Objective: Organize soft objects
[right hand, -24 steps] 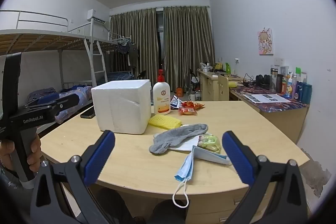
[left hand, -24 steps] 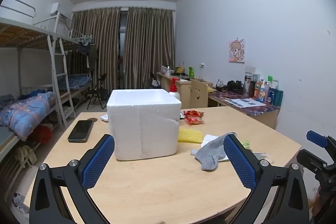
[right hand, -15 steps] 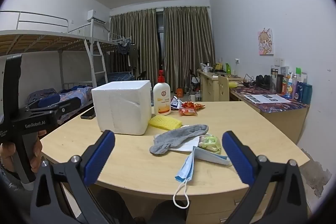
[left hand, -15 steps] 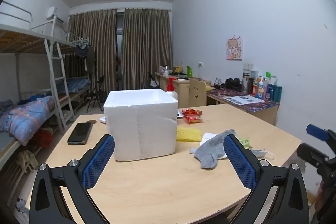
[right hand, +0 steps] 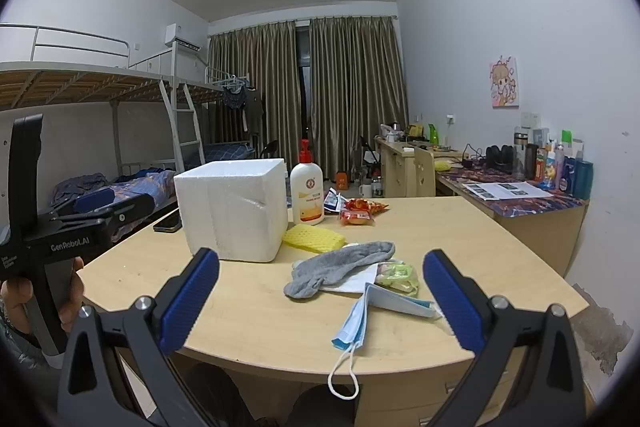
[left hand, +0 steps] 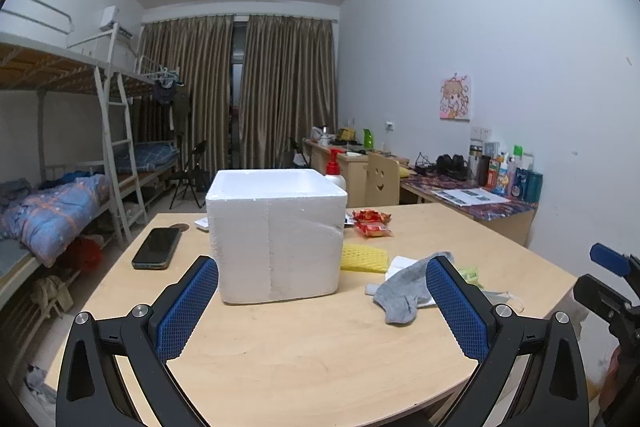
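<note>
A white foam box [left hand: 276, 235] [right hand: 234, 209] stands open-topped on the wooden table [left hand: 320, 347]. To its right lie a yellow foam net [left hand: 364, 258] [right hand: 314, 238], a grey sock [left hand: 404, 293] [right hand: 340, 265] on white paper, a green wrapper [right hand: 398, 274] and a blue face mask [right hand: 356, 323] at the front edge. My left gripper [left hand: 322, 305] hovers open over the near table, in front of the box, holding nothing. My right gripper [right hand: 320, 301] is open and empty too, short of the sock and mask.
A black phone [left hand: 157, 247] lies left of the box. A lotion pump bottle [right hand: 307, 195] and red snack packets [right hand: 358, 213] stand behind it. Bunk beds [left hand: 52, 195] fill the left side, desks with bottles [right hand: 560, 167] line the right wall. A hand [right hand: 20, 301] grips the left tool.
The left wrist view has pulled back and shifted slightly, so the box sits a little farther and more central. The right gripper has barely moved. Both stay wide open.
</note>
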`<state>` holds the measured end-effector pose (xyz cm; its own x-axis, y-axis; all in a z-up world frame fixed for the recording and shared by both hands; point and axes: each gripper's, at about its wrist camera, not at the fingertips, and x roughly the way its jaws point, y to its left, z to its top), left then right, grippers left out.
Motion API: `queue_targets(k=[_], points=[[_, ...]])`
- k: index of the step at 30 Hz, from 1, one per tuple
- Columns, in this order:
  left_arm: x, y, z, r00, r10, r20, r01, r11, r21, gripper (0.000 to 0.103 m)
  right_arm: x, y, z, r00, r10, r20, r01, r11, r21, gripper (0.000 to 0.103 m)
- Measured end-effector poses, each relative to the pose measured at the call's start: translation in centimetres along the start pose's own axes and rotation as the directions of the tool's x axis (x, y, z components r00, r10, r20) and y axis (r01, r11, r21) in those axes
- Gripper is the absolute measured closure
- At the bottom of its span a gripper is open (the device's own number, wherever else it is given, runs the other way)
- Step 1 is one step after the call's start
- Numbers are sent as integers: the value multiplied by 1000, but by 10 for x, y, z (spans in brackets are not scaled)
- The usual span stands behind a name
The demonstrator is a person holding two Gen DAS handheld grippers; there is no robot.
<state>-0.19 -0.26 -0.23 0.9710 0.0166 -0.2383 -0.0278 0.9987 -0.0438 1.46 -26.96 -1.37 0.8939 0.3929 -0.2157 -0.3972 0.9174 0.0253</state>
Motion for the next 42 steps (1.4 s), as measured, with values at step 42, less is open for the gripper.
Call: queue_targets(k=[42], points=[[0, -3, 2, 1000, -9, 7, 8, 1000, 18, 0, 3, 2, -2, 1000, 4, -1, -4, 1000, -2, 0]])
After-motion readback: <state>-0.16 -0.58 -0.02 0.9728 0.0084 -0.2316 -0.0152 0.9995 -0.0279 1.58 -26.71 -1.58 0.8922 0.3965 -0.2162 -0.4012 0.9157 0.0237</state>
